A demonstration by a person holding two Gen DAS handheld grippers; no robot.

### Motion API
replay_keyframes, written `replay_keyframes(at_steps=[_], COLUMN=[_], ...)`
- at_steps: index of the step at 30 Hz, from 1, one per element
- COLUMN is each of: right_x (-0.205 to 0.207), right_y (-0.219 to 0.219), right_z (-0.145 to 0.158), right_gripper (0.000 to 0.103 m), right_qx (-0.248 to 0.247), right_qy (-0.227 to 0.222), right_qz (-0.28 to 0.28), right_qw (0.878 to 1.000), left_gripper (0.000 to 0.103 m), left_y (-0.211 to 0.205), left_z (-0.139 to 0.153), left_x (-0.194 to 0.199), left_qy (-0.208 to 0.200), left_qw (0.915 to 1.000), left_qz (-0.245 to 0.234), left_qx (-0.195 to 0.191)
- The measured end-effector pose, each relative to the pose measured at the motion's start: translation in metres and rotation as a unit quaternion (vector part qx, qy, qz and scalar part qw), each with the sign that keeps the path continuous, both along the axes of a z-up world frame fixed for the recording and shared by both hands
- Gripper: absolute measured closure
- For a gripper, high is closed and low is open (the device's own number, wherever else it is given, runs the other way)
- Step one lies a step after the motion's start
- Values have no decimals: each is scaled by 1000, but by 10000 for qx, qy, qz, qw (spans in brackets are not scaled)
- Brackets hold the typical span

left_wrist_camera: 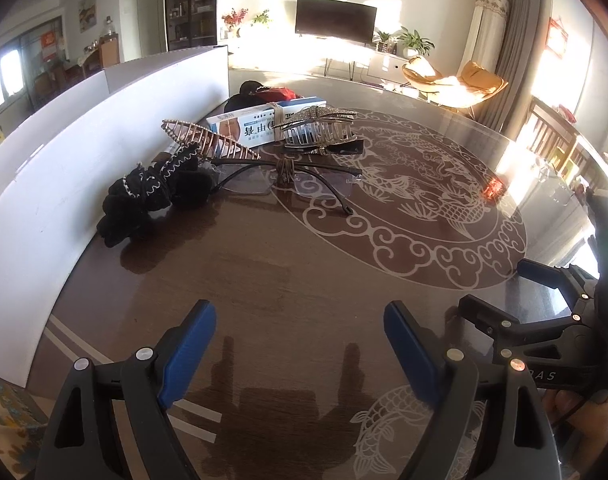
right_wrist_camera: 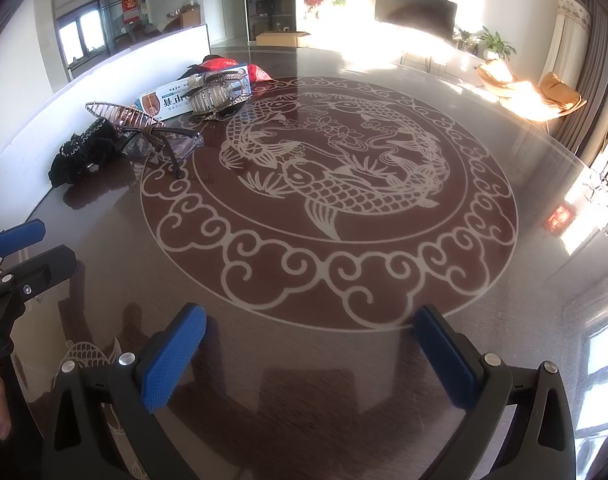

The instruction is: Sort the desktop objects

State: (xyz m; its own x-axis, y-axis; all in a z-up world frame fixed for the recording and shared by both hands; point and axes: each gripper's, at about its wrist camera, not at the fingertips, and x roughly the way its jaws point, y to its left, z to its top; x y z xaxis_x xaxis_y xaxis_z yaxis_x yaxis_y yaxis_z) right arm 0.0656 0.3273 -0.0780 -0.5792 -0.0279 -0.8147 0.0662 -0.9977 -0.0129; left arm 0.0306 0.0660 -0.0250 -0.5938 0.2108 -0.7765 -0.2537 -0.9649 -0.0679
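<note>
Both claws gape empty; eyeglasses (left_wrist_camera: 291, 178) lie crosswise upper centre on the tabletop (left_wrist_camera: 263, 264), ahead of the nearer left claw (left_wrist_camera: 299, 344), right claw (right_wrist_camera: 310, 354) farther.

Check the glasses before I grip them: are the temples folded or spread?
Spread. The glasses lie on the table with both temple arms opened out, one reaching toward the camera, its tip on the wood.
</note>
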Motion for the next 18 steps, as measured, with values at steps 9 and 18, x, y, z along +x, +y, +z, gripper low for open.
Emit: replay_keyframes(at_steps=[9,18], right_x=[-1,0], right_y=[0,0], right_z=[0,0], right_gripper=[0,0], right_qx=[0,0], right_qy=[0,0], right_qz=[0,0], right_qw=[10000,10000], left_gripper=[17,17], left_y=[0,0], left_z=[-2,-2], left_x=[-1,-1], left_qy=[-23,-38], left_qw=[10000,10000], left_qz=[13,21], left_qx=[9,9])
